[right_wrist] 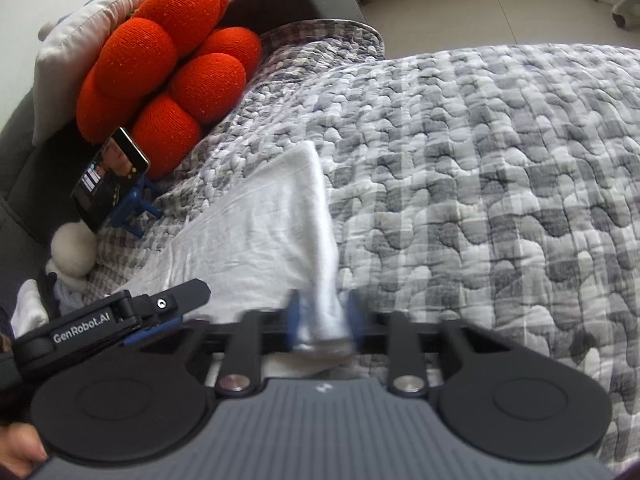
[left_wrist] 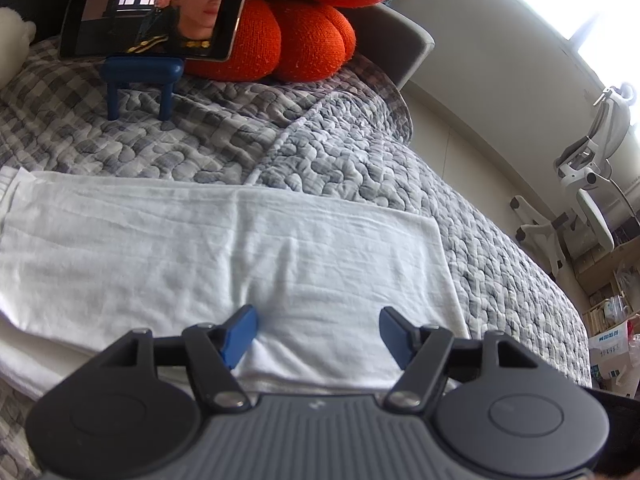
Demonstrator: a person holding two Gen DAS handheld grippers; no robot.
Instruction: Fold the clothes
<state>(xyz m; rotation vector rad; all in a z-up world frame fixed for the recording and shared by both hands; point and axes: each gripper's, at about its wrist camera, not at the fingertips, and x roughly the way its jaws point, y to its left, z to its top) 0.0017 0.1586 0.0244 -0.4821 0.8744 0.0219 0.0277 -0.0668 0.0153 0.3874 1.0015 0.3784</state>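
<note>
right wrist: gripper point(right_wrist: 322, 318) on white garment point(right_wrist: 272, 232)

phone point(left_wrist: 152, 20) against orange cushion point(left_wrist: 304, 36)

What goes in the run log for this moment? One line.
left gripper open over folded white cotton garment | right gripper shut on its corner | grey quilted bedspread

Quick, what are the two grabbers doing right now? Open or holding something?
Left gripper: open, fingers spread over the white cloth, holding nothing.
Right gripper: shut on a bunched corner of the white cloth.
</note>
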